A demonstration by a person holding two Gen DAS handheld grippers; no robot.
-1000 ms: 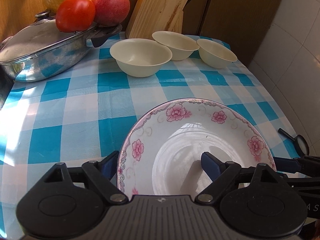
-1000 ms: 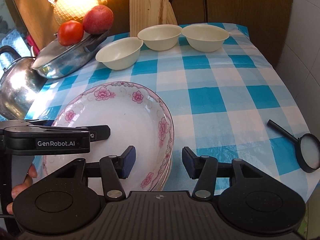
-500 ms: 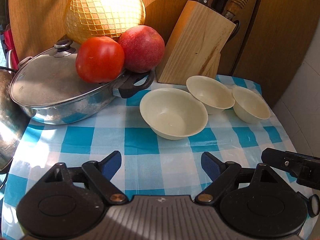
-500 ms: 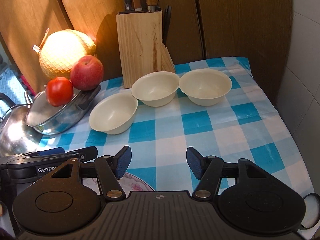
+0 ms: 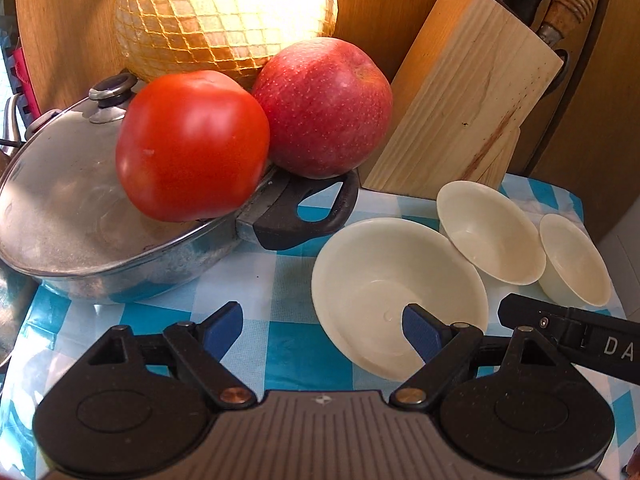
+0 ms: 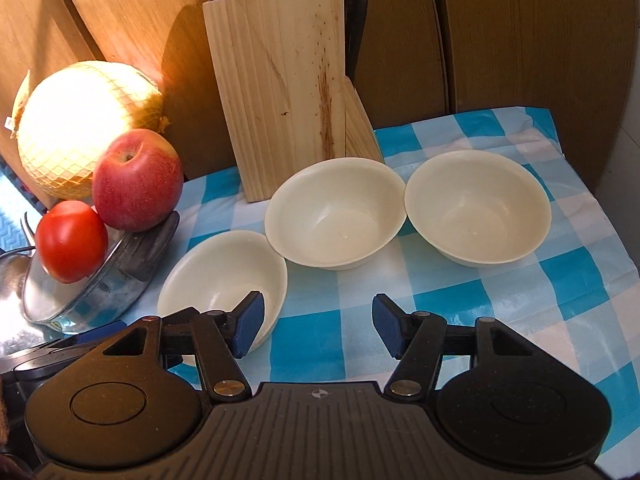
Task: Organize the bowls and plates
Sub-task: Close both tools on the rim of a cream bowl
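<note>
Three cream bowls stand in a row on the blue-checked cloth in front of the knife block. In the left wrist view they are the near bowl (image 5: 384,280), the middle bowl (image 5: 492,232) and the far bowl (image 5: 572,260). My left gripper (image 5: 322,328) is open, with its right pad over the near bowl's inside and that bowl's left rim between the fingers. My right gripper (image 6: 318,328) is open over the cloth. Its left pad overlaps the right rim of the left bowl (image 6: 216,276); the middle bowl (image 6: 336,212) and right bowl (image 6: 478,208) lie ahead. Neither holds anything.
A wooden knife block (image 6: 280,92) stands against the wooden back wall. On the left, a lidded steel pan (image 5: 80,220) carries a tomato (image 5: 192,144) and an apple (image 5: 324,108), with a netted pomelo (image 5: 224,12) behind. The table ends close to the right bowl.
Both grippers have moved forward from the flowered plates to the bowls at the back. The plates have dropped out of view. The right gripper's jaws stand slightly wider.
</note>
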